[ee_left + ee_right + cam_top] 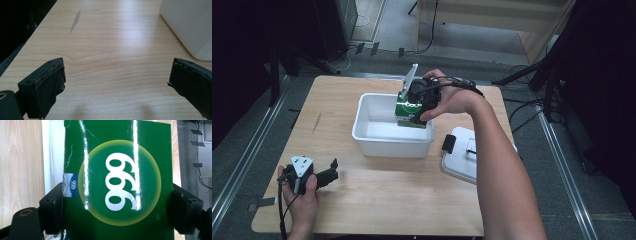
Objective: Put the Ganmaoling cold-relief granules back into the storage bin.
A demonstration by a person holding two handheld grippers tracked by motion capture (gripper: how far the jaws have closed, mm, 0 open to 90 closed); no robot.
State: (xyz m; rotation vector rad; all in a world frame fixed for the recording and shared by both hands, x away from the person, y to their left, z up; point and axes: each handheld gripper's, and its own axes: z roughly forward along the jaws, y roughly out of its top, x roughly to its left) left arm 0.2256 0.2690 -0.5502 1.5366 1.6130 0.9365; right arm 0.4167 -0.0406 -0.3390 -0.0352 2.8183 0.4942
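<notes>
A glossy green box (117, 180) marked 999 in white sits clamped between the two black jaws of my right gripper (117, 207). From above, that box (408, 111) hangs over the right end of a white plastic tub (377, 137), held by the right gripper (418, 107) in the person's hand. My left gripper (329, 172) rests low at the near left of the table, jaws spread wide over bare wood. In its own view the left gripper (116, 82) holds nothing, and the tub's wall (190, 25) stands at the upper right.
A white lid (462, 157) with a black latch lies on the table to the right of the tub. The wooden table (387, 195) has open room in front and to the left. Cables and dark stands lie on the floor beyond.
</notes>
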